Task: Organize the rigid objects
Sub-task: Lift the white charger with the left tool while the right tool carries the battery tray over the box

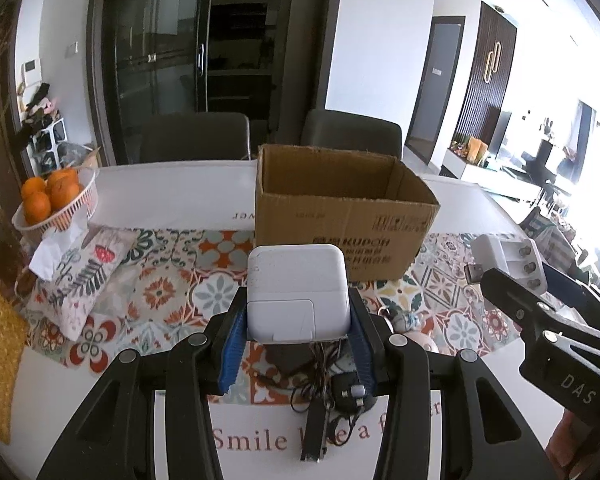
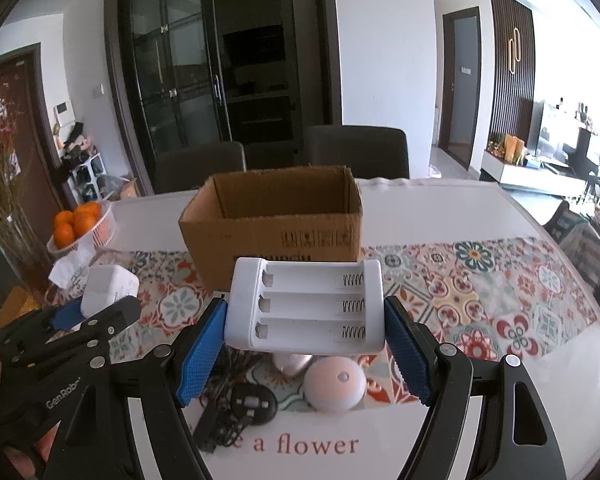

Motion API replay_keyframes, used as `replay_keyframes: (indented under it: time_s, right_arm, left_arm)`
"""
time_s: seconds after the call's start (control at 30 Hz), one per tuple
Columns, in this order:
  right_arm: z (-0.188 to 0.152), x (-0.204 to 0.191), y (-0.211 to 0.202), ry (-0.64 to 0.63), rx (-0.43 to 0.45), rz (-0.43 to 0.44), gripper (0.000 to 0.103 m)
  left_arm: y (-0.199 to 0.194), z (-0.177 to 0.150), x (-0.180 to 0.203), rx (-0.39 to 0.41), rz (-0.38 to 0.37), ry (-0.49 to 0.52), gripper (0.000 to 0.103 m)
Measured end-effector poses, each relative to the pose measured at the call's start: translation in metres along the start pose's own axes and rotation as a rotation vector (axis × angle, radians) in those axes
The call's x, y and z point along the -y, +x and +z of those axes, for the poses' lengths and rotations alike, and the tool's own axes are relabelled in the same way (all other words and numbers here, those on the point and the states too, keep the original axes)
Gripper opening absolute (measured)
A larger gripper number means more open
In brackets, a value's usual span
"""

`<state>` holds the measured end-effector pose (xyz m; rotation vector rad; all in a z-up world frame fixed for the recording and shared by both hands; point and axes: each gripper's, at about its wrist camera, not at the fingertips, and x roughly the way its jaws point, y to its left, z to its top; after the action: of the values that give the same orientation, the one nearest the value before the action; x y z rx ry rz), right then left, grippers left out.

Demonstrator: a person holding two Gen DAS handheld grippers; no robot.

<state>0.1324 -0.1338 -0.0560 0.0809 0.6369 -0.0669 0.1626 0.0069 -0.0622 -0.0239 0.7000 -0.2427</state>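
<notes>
So the left tool is clamped on a white power adapter, a smooth rounded square block, held up above the counter. The right tool is gripped around a white plastic battery charger with three slots and coil springs, also lifted off the surface. An open cardboard box, plain brown corrugated with printed markings, is seen just behind both held items on the patterned table runner.

Only from the right wrist view is a round pale puck-like thing seen under the charger, next to a black plug with tangled cable. In the left wrist view that pile is mostly blocked by the adapter, so only the cable and a bit of plug can be made out. A basket of oranges is sat at the far left, and a floral tissue pouch is shown clearly only in the left view. The lettering on the counter is cut off by the tools in both views.
</notes>
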Motion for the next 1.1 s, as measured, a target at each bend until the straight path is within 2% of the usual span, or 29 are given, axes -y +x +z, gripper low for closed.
replay_keyframes:
  time_s: [0.57, 0.8, 1.1]
  right_arm:
    - [0.059, 0.005, 0.023, 0.032, 0.024, 0.027, 0.077]
    - [0.086, 0.002, 0.037, 0.018, 0.025, 0.030, 0.078]
    - [0.116, 0.003, 0.070, 0.014, -0.029, 0.039, 0.078]
  left_arm:
    - [0.019, 0.064, 0.001, 0.035, -0.032, 0.030, 0.045]
    - [0.039, 0.092, -0.003, 0.019, -0.039, 0.029, 0.045]
    - [0.072, 0.121, -0.003, -0.033, -0.056, 0.044, 0.045]
